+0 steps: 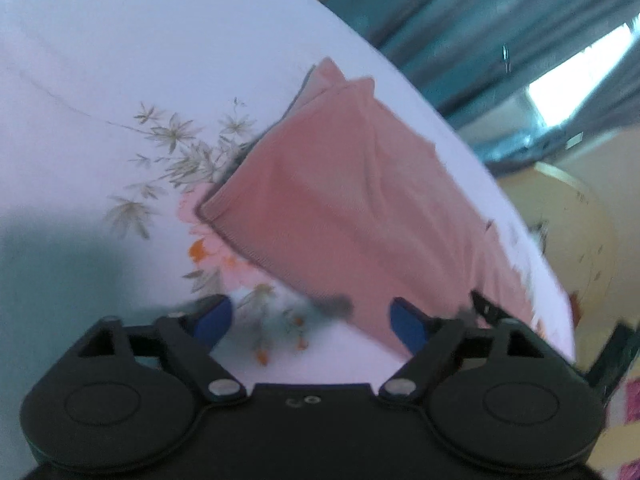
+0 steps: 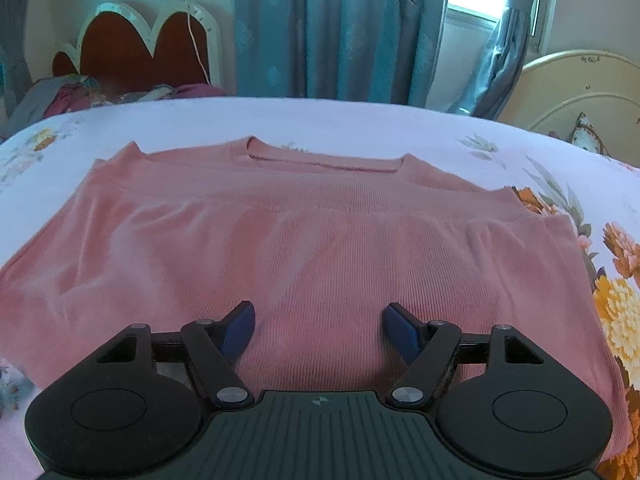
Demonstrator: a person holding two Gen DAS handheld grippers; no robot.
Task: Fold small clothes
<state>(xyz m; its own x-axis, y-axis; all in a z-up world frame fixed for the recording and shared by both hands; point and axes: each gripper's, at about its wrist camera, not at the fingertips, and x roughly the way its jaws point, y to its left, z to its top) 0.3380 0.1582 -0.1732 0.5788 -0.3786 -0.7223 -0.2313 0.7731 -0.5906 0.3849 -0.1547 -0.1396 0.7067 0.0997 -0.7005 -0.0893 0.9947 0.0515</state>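
Observation:
A pink ribbed knit top lies folded on the floral bedsheet, collar at the far side. My right gripper is open and empty, low over the near part of the top. In the left wrist view the same pink top lies folded, seen from its side. My left gripper is open and empty, hovering by the top's near corner. The tip of the other gripper shows at the right over the top.
The bed's white sheet has leaf and flower prints. A red and white headboard with a pile of clothes stands at the far left. Teal curtains and a window are behind. A cream footboard stands at the right.

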